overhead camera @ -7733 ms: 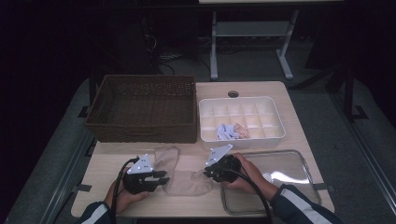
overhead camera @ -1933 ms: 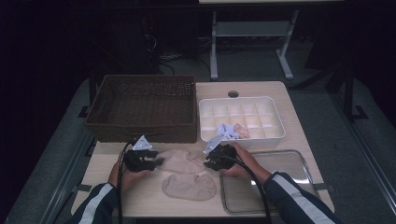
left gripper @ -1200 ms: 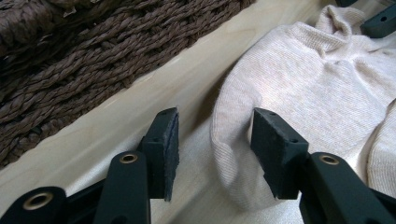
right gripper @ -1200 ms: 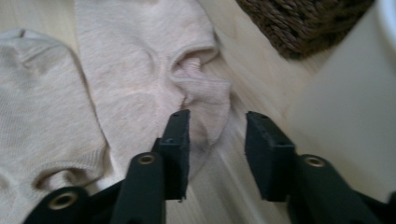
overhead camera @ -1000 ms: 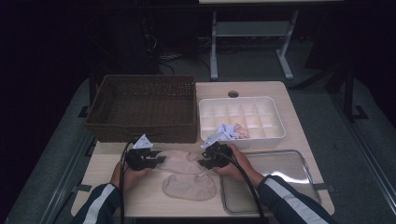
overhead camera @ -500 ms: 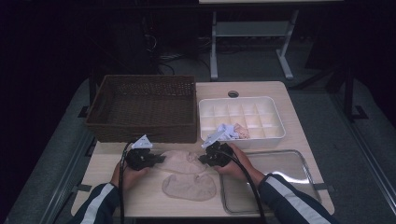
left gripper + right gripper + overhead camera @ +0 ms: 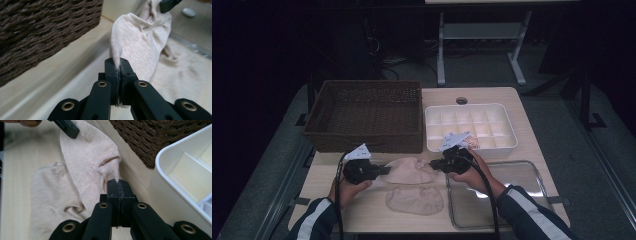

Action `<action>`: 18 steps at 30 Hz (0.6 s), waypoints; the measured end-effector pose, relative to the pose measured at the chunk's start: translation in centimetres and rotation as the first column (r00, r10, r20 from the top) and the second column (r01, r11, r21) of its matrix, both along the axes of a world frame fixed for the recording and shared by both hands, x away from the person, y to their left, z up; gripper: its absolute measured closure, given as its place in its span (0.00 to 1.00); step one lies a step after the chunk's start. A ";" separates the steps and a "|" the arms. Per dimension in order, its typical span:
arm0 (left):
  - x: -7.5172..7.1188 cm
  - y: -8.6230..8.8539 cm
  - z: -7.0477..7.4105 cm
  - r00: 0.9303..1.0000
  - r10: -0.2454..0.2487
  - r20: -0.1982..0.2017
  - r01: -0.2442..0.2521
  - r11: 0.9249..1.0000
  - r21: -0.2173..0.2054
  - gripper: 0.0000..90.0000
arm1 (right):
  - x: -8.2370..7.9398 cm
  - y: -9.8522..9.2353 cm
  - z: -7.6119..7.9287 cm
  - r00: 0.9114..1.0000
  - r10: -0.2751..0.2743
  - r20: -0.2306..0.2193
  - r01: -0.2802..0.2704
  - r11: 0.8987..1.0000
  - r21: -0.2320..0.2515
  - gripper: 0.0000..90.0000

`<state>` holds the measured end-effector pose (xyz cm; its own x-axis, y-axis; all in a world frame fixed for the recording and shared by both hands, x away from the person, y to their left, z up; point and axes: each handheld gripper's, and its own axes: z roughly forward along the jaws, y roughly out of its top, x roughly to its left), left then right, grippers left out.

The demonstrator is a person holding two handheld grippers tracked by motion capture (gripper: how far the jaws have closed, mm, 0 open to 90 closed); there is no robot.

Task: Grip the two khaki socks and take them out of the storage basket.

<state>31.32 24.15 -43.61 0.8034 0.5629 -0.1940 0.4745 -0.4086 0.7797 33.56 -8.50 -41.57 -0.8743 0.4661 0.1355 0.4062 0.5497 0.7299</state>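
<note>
Two beige socks are at the front of the table. My left gripper (image 7: 384, 170) and right gripper (image 7: 434, 164) each pinch one end of the upper sock (image 7: 409, 171), stretched between them just above the wood. The left gripper (image 7: 120, 65) is shut on a fold of that sock (image 7: 140, 42). The right gripper (image 7: 117, 186) is shut on a puckered edge of the same sock (image 7: 85, 162). The second sock (image 7: 414, 199) lies flat nearer the person; the second sock (image 7: 47, 192) also lies left of the held one in the right gripper view.
A dark wicker basket (image 7: 367, 112) stands at the back left. A white compartment tray (image 7: 469, 125) sits at the back right, with small cloth items (image 7: 472, 142) in a front cell. A shallow metal tray (image 7: 497, 195) lies at the front right, by the right forearm.
Both grippers have risen slightly, and the sock between them has lifted off the table. The lower sock has stayed where it was.
</note>
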 end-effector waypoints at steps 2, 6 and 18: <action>-0.5 -0.1 0.3 1.000 0.002 -0.009 -0.002 1.000 0.010 0.98 | -0.4 -0.3 0.6 1.000 -0.006 -0.005 0.006 1.000 0.016 0.99; -2.1 -0.1 1.0 1.000 -0.004 -0.021 0.004 1.000 -0.010 0.98 | -2.0 -0.6 1.4 1.000 0.012 -0.024 -0.012 1.000 0.023 0.99; -6.2 -0.2 0.2 0.995 -0.040 -0.093 0.043 0.999 0.031 0.98 | -6.0 -0.7 -0.1 0.993 0.063 -0.103 -0.065 0.998 -0.022 0.99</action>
<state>25.10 23.91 -43.44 0.8056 0.5371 -0.2502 0.5261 -0.4541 0.7191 27.57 -9.15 -41.67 -0.8846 0.4143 0.2142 0.4413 0.5949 0.6719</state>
